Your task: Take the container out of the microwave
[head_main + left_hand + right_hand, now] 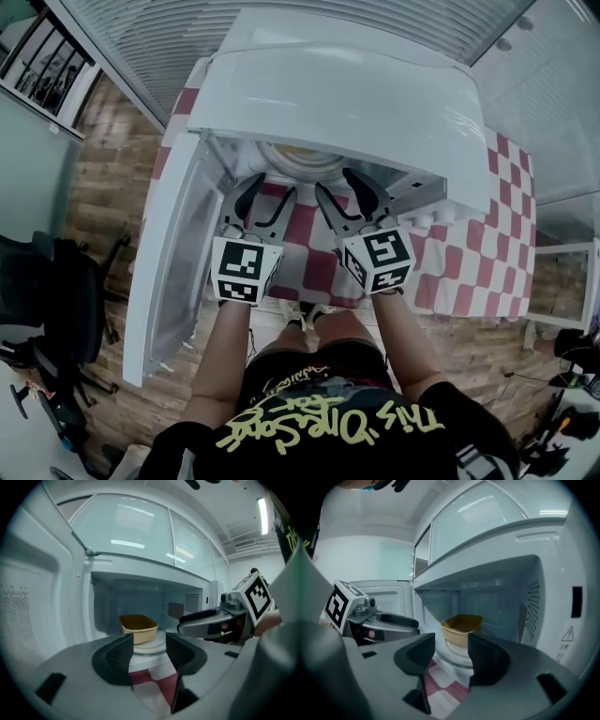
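Observation:
A shallow yellow container (138, 628) (461, 627) sits on the white turntable (154, 645) inside the open white microwave (356, 94). In the head view only a sliver of it shows under the microwave's top. My left gripper (267, 202) (149, 651) is open in front of the cavity mouth, and nothing is between its jaws. Beside it to the right, my right gripper (342, 192) (451, 653) is also open and empty. Both point into the cavity, short of the container and apart from it.
The microwave door (173, 253) hangs open at the left, close to my left gripper. The microwave stands on a table with a red-and-white checked cloth (469, 253). A black office chair (56, 291) stands on the wooden floor far left.

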